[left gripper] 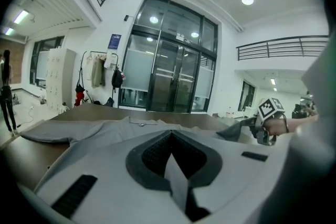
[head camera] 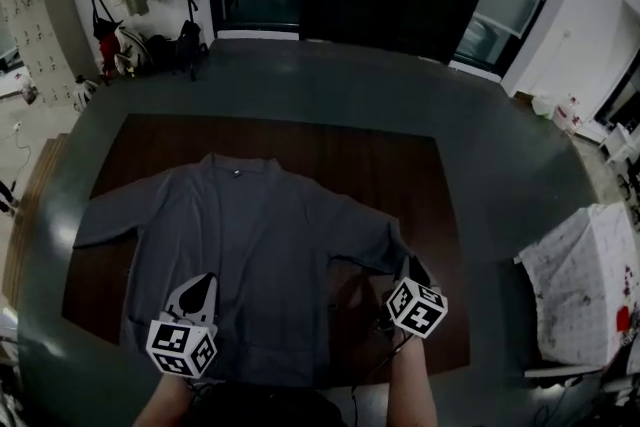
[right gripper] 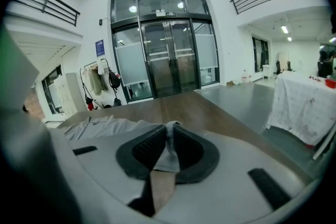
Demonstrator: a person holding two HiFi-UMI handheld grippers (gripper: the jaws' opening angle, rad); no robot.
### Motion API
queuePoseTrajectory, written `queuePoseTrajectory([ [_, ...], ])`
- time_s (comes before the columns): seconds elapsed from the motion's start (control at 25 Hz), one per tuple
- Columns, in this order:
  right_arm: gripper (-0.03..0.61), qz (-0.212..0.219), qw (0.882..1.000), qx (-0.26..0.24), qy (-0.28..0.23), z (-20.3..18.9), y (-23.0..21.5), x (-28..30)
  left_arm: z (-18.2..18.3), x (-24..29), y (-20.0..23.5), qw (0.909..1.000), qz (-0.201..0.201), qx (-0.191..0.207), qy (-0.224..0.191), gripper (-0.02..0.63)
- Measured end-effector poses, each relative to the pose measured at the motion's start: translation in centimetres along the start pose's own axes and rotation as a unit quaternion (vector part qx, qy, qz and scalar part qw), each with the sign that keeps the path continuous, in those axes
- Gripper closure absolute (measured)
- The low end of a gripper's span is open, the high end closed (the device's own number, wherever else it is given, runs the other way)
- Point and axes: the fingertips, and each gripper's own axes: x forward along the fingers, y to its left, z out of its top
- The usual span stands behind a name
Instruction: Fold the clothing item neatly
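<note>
While the grey garment (head camera: 260, 245) lies spread flat on the brown counter (head camera: 400, 165), its long axis runs straight away from the person: collar (head camera: 238, 170) at the far end, hem (head camera: 270, 370) at the near edge. One sleeve (head camera: 110, 220) stretches out to the person's left. The right hand-held gripper (head camera: 408, 265) is clamped on the end of the other sleeve (head camera: 375, 250), and a fold of grey cloth shows between its pads (right gripper: 144, 149). The left hand-held gripper (head camera: 203, 287) sits over the garment's near left part with its jaws pressed together; whether it pinches any cloth cannot be told.
</note>
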Motion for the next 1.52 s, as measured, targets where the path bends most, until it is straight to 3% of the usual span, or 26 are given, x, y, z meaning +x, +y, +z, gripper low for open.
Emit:
queuePoseTrajectory([
  [0.36,0.546,0.065,0.996,-0.039,-0.041,3.6,11.5,-1.0,1.4,-3.2,6.8,0.9988,0.034,-0.023,-0.027,0.606],
  [0.68,0.548,0.085,0.988,-0.101,-0.077,5.9,25.7,-1.5,2.6,-5.3,15.0,0.9988,0.003,-0.043,-0.025,0.606],
  [0.96,0.551,0.116,0.983,-0.122,-0.067,3.3,37.7,-1.4,2.8,-5.9,21.3,0.9988,-0.014,-0.038,-0.027,0.606],
  [1.32,0.551,0.168,0.966,-0.193,-0.038,-1.3,50.9,-0.3,2.5,-6.9,28.1,0.9985,-0.002,-0.050,-0.024,0.606],
  [1.44,0.550,0.169,0.957,-0.237,0.002,-4.4,53.1,0.7,1.9,-7.0,29.1,0.9987,-0.006,-0.049,-0.014,0.606],
  [1.52,0.549,0.178,0.943,-0.276,0.046,-7.4,54.3,1.2,1.6,-6.9,29.6,0.9987,-0.011,-0.049,-0.007,0.606],
])
